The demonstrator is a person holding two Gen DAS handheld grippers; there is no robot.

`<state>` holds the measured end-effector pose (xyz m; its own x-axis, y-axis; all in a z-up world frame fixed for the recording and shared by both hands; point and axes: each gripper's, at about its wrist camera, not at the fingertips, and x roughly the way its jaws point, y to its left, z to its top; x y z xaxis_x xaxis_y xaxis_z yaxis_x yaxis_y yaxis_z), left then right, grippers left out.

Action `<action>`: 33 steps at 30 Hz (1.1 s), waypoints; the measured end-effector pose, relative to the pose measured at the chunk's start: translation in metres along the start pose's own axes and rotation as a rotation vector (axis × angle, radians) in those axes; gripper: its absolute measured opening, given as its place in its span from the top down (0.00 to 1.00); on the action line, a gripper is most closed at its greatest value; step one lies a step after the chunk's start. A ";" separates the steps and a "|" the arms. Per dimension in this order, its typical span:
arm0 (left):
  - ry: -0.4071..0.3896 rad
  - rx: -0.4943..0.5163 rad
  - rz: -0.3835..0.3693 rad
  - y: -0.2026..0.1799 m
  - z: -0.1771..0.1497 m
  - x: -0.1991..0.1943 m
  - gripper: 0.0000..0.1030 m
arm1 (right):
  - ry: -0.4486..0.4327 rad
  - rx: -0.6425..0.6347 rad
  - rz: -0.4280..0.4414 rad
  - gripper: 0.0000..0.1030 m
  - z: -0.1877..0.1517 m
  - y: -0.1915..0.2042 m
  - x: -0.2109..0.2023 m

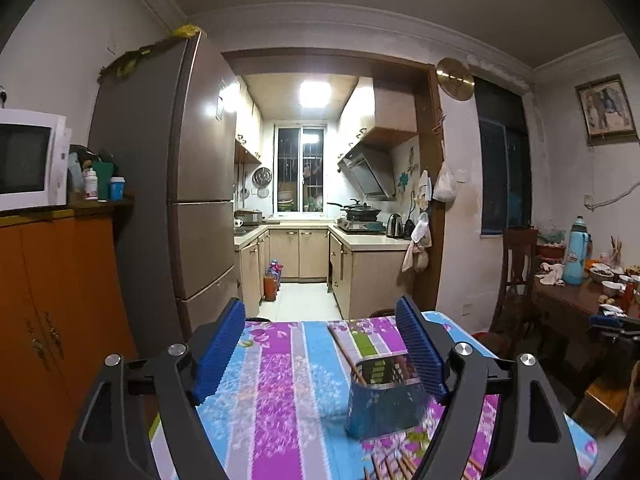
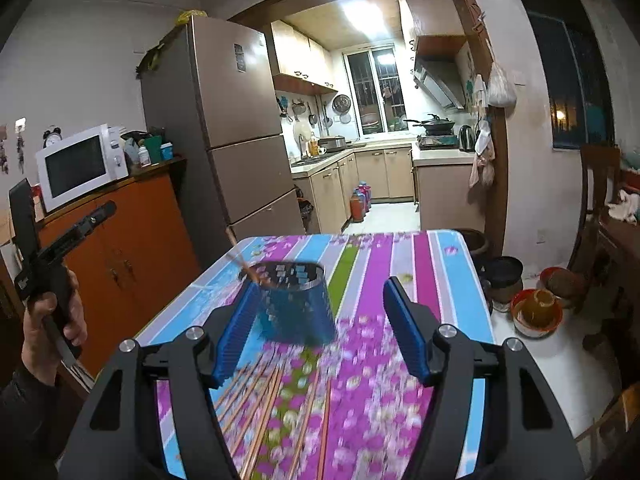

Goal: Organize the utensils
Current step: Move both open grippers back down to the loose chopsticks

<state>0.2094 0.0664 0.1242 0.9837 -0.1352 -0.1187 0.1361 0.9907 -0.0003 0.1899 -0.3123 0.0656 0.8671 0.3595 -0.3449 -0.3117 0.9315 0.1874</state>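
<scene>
A blue perforated utensil holder (image 1: 386, 396) stands on the table with a pair of chopsticks (image 1: 343, 347) leaning out of it to the left. My left gripper (image 1: 320, 307) is open and empty, and the holder sits low by its right finger. In the right wrist view the holder (image 2: 294, 304) stands just beyond the left pad of my right gripper (image 2: 320, 285), which is also open with nothing between its fingers. Several loose chopsticks (image 2: 256, 394) lie blurred on the cloth beneath it; their ends show as chopsticks (image 1: 396, 466) near the frame bottom. A hand (image 2: 54, 320) holds the left gripper's handle.
The table wears a striped floral cloth (image 2: 400, 264). An orange cabinet (image 1: 60, 300) with a microwave (image 2: 80, 164) stands left, beside a fridge (image 2: 240, 120). A chair (image 1: 516, 280) and a cluttered wooden table (image 1: 568, 304) stand right. Bowls (image 2: 536, 312) sit on the floor.
</scene>
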 end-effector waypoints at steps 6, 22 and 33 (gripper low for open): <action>-0.014 0.023 -0.028 -0.005 -0.041 -0.059 0.19 | -0.049 -0.033 -0.008 0.39 -0.057 0.020 -0.044; 0.251 0.006 -0.096 -0.020 -0.222 -0.088 0.20 | -0.004 -0.116 0.028 0.65 -0.181 0.085 -0.056; 0.353 0.078 -0.182 -0.051 -0.286 -0.074 0.49 | 0.156 -0.181 0.003 0.86 -0.249 0.117 0.014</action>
<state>0.0961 0.0301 -0.1514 0.8437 -0.2808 -0.4575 0.3262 0.9451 0.0214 0.0687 -0.1845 -0.1457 0.8000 0.3532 -0.4851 -0.3907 0.9202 0.0257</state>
